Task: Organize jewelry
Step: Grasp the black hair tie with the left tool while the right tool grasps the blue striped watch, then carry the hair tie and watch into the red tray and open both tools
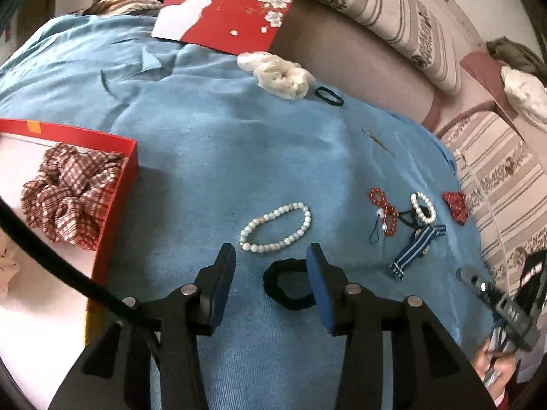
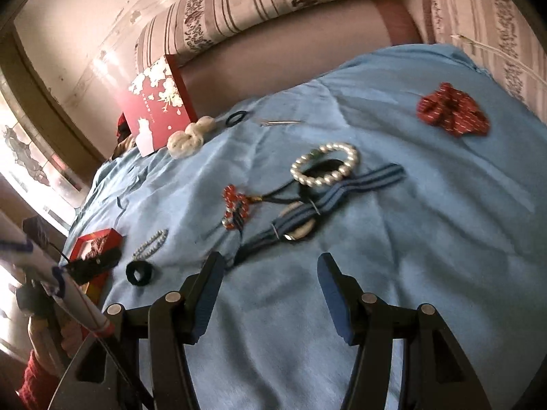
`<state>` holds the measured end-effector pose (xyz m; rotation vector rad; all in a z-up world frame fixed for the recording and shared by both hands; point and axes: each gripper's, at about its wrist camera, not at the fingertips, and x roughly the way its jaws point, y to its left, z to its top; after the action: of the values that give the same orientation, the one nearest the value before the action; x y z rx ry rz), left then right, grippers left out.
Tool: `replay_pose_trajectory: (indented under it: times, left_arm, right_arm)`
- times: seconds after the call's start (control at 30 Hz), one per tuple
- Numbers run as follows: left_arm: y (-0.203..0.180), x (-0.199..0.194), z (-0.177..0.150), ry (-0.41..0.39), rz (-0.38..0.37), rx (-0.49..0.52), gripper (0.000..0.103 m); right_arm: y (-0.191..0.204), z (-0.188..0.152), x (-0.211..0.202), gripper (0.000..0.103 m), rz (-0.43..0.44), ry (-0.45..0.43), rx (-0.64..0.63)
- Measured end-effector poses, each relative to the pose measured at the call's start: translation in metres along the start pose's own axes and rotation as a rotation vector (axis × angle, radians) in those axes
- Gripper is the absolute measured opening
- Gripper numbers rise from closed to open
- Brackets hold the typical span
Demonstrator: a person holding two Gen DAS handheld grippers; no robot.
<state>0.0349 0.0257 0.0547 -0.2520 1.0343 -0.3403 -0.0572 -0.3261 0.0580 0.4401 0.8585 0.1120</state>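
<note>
A white pearl bracelet [image 1: 275, 227] lies flat as an open oval at the centre of the left wrist view, with a thick black hair tie [image 1: 289, 283] just below it. At right sit a red bead bracelet [image 1: 383, 212], a small pearl ring [image 1: 423, 207] and a blue striped band [image 1: 417, 251]; a checked scrunchie [image 1: 70, 195] rests in the red box [image 1: 112, 201] at left.

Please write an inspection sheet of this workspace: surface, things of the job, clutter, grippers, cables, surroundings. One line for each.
Surface: blue cloth, wrinkled.
Job's things: plaid scrunchie inside red box; on the cloth, pearl bracelet, black hair tie, red bead bracelet, striped band, red scrunchie.
Clutter: cream scrunchie; red lid with white flowers.
Grippers: left gripper open over the black hair tie; right gripper open, empty.
Cables: black cable beside the left gripper.
Surroundings: striped pillows.
</note>
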Motion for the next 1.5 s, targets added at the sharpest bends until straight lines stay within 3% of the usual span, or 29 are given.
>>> replay_pose_trajectory:
  times: [0.2, 0.37, 0.43, 0.5, 0.57, 0.6, 0.7, 1.1, 1.37, 1.5]
  left_arm:
    - [0.013, 0.012, -0.001, 0.04, -0.047, -0.056, 0.042]
    - [0.009, 0.02, -0.003, 0.058, -0.073, -0.041, 0.042]
    - [0.001, 0.025, -0.005, 0.074, -0.089, -0.02, 0.042]
    - [-0.008, 0.029, -0.01, 0.094, -0.105, 0.005, 0.038]
    - [-0.017, 0.034, -0.016, 0.117, -0.1, 0.026, 0.013]
    - [-0.02, 0.036, -0.019, 0.128, -0.093, 0.03, 0.004]
    - [-0.028, 0.029, -0.024, 0.102, -0.07, 0.041, 0.004]
    - [-0.034, -0.073, -0.019, -0.07, -0.128, 0.035, 0.004]
    - [0.021, -0.161, -0.022, -0.179, -0.073, -0.017, 0.004]
    - [0.064, -0.201, -0.027, -0.233, 0.015, -0.059, 0.004]
  right_arm:
    - [0.017, 0.009, 0.033, 0.061, 0.066, 0.044, -0.015]
    - [0.03, 0.01, 0.058, 0.06, 0.086, 0.073, -0.05]
    - [0.034, 0.01, 0.066, 0.052, 0.084, 0.081, -0.064]
    - [0.036, 0.009, 0.075, 0.029, 0.082, 0.095, -0.068]
    - [0.036, 0.007, 0.079, 0.008, 0.088, 0.107, -0.067]
    - [0.035, 0.007, 0.078, 0.006, 0.093, 0.108, -0.06]
    - [0.036, 0.009, 0.07, 0.003, 0.104, 0.083, -0.045]
    - [0.059, 0.025, -0.004, 0.002, 0.182, -0.036, -0.037]
    - [0.112, 0.032, -0.045, 0.002, 0.21, -0.081, -0.142]
    - [0.153, 0.033, -0.063, 0.002, 0.246, -0.105, -0.21]
